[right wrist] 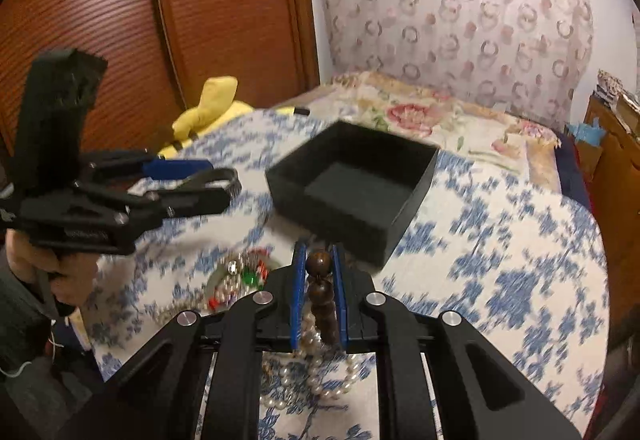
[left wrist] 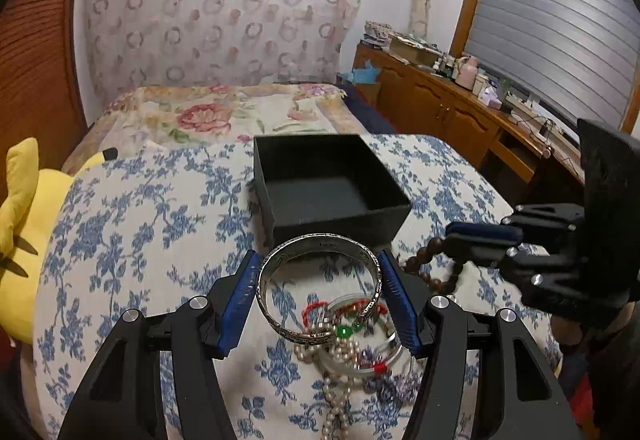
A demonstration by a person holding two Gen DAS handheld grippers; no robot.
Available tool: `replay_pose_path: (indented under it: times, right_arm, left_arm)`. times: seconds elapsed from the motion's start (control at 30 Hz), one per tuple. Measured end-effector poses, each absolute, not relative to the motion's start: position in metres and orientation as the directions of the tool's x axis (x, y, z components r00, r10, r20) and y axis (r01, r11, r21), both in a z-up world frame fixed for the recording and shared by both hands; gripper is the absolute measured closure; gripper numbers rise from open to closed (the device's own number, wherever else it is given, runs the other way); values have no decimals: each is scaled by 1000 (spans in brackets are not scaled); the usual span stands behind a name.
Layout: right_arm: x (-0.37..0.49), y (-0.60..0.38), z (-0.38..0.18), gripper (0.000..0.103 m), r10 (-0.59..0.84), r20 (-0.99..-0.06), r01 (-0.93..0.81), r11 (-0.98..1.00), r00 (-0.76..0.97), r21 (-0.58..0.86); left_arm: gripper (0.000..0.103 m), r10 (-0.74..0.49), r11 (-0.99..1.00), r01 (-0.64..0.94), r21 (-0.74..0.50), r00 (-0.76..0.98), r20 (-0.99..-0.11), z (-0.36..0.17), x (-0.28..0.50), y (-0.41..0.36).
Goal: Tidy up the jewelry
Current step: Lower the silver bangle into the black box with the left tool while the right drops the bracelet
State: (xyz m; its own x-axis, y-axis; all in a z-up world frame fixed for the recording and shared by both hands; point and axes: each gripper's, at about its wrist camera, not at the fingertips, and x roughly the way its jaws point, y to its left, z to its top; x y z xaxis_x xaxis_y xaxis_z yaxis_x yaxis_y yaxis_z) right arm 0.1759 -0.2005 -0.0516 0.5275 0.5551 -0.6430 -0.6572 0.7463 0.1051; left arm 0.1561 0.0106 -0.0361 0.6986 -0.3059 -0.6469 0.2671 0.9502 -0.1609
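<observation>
In the left wrist view my left gripper (left wrist: 319, 264) is shut on a silver engraved bangle (left wrist: 320, 242), which lies flat between the blue pads (left wrist: 240, 292). It hovers over a jewelry pile (left wrist: 352, 340) of pearls, red cord and green beads. An open, empty black box (left wrist: 340, 218) stands just beyond on the bed. From the right, my right gripper (left wrist: 450, 238) holds a brown bead string (left wrist: 436, 260). In the right wrist view my right gripper (right wrist: 319, 252) is shut on the brown wooden bead bracelet (right wrist: 320, 296), near the corner of the black box (right wrist: 332, 216). My left gripper (right wrist: 208, 180) with the bangle (right wrist: 218, 174) is at the left.
The bed has a blue floral cover (left wrist: 140, 224). A yellow plush toy (left wrist: 24, 220) lies at its left edge, by a wooden wardrobe (right wrist: 120, 20). A cluttered wooden cabinet (left wrist: 440, 108) runs along the right wall. Pearls (right wrist: 312, 380) trail below my right gripper.
</observation>
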Motion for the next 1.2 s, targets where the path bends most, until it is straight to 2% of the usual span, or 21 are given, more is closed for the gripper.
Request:
replay_pose_path:
  times: [0.43, 0.87, 1.2]
  right_arm:
    - [207, -205, 11, 88, 565, -549, -645, 762, 616, 60]
    - [251, -193, 25, 88, 543, -541, -623, 781, 642, 46]
    - [277, -178, -1, 88, 529, -590, -614, 786, 610, 69]
  left_arm:
    - [45, -287, 955, 267, -129, 718, -635, -19, 197, -2]
    - [45, -254, 960, 267, -88, 690, -678, -44, 247, -25]
    - [29, -256, 964, 238, -115, 729, -635, -37, 235, -8]
